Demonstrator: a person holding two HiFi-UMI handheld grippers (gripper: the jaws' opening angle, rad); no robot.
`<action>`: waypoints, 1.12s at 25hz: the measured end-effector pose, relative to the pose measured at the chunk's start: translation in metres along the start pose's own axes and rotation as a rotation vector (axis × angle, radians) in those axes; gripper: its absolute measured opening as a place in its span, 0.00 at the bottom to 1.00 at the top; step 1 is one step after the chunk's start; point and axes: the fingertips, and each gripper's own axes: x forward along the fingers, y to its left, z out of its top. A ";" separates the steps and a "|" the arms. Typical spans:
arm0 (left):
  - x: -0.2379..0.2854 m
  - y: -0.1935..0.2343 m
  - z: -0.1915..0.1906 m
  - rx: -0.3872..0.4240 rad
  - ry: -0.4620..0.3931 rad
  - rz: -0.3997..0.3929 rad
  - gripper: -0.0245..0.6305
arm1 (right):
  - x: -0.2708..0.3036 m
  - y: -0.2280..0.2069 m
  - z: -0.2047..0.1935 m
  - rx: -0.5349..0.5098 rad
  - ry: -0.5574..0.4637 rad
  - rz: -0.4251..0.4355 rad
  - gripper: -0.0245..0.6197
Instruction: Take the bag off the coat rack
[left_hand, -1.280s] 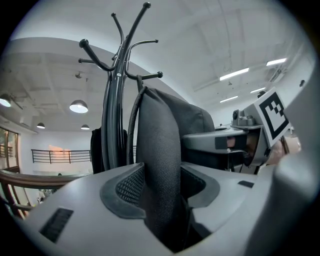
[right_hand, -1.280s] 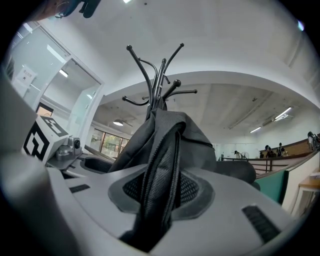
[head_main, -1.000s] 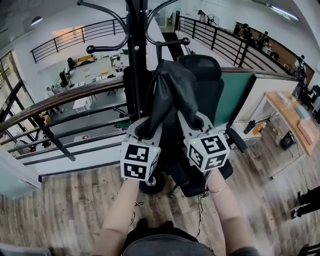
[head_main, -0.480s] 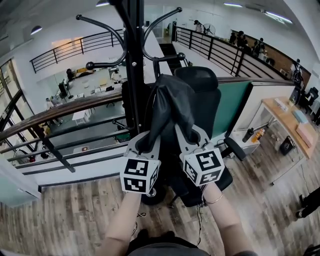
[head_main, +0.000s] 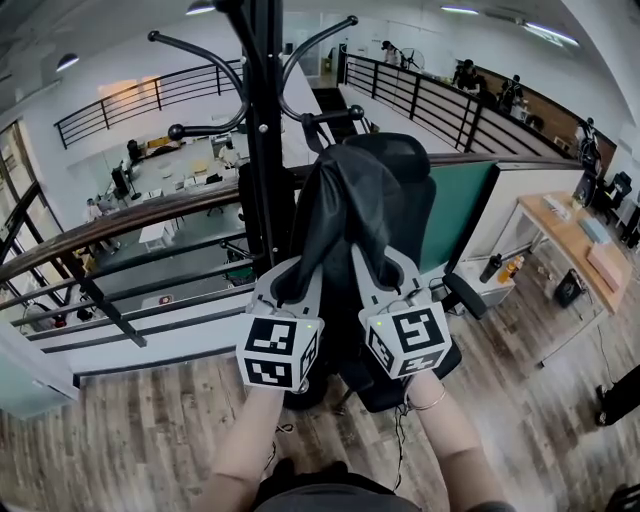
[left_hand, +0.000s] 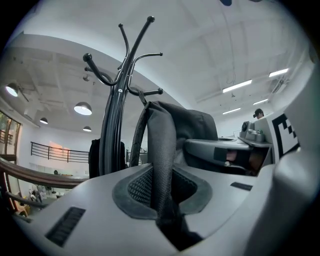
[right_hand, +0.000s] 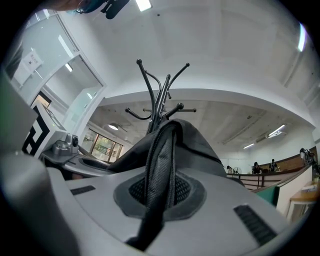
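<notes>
A dark grey bag (head_main: 345, 205) hangs from a hook (head_main: 335, 115) of the black coat rack (head_main: 262, 130). Both grippers hold its lower part from below. My left gripper (head_main: 292, 272) has a woven bag strap (left_hand: 162, 160) running between its jaws, which are closing and pinch it. My right gripper (head_main: 385, 265) is shut on the other woven strap (right_hand: 160, 170), with the bag's body rising just beyond it. In both gripper views the rack's hooks (left_hand: 125, 75) stand above the bag. The straps' upper ends on the hook are partly hidden by the bag.
A black office chair (head_main: 415, 175) stands right behind the bag and the rack. A wooden-topped railing (head_main: 120, 215) runs to the left, a green partition (head_main: 465, 200) and a desk (head_main: 580, 235) to the right. The floor is wood planks (head_main: 130, 430).
Both grippers have stayed on the bag's lower part, shifting only slightly lower and left in the picture. The bag still hangs on the hook.
</notes>
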 end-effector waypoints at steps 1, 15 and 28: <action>-0.001 -0.001 0.002 0.001 -0.007 0.000 0.14 | -0.001 0.001 0.003 -0.006 -0.005 0.000 0.05; -0.006 -0.019 0.040 0.025 -0.108 -0.047 0.13 | -0.018 0.005 0.045 -0.115 -0.099 -0.018 0.05; -0.005 -0.042 0.068 0.063 -0.166 -0.090 0.12 | -0.038 -0.004 0.073 -0.159 -0.143 -0.060 0.05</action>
